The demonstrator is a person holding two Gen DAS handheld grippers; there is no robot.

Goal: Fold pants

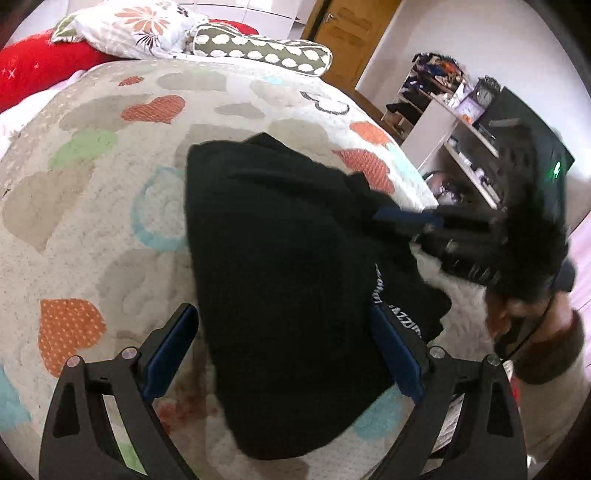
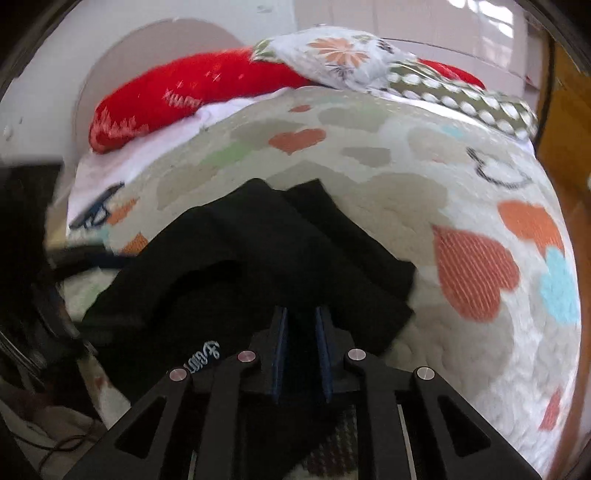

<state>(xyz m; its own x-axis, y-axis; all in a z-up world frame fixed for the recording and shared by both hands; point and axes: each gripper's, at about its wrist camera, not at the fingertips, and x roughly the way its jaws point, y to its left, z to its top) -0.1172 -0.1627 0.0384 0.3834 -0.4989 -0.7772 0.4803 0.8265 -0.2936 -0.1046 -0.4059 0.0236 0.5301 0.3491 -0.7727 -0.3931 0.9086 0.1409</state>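
Black pants point(image 1: 280, 266) lie bunched and partly folded on the heart-patterned bedspread point(image 1: 81, 206). White lettering shows near their right edge. My left gripper point(image 1: 284, 328) is open, its blue-padded fingers point(image 1: 173, 339) standing either side of the near end of the pants. My right gripper point(image 1: 402, 218) reaches in from the right, blurred, at the pants' right edge. In the right wrist view the pants point(image 2: 258, 258) fill the middle, and my right gripper point(image 2: 303, 325) has its jaws narrowly apart with black cloth between the pads.
Red pillow point(image 1: 40, 70), floral pillow point(image 1: 136, 29) and a dotted bolster point(image 1: 266, 51) lie at the bed's head. A shelf unit point(image 1: 461, 140) with clutter stands right of the bed, beside a wooden door point(image 1: 351, 33). The person's hand point(image 1: 535, 325) is at right.
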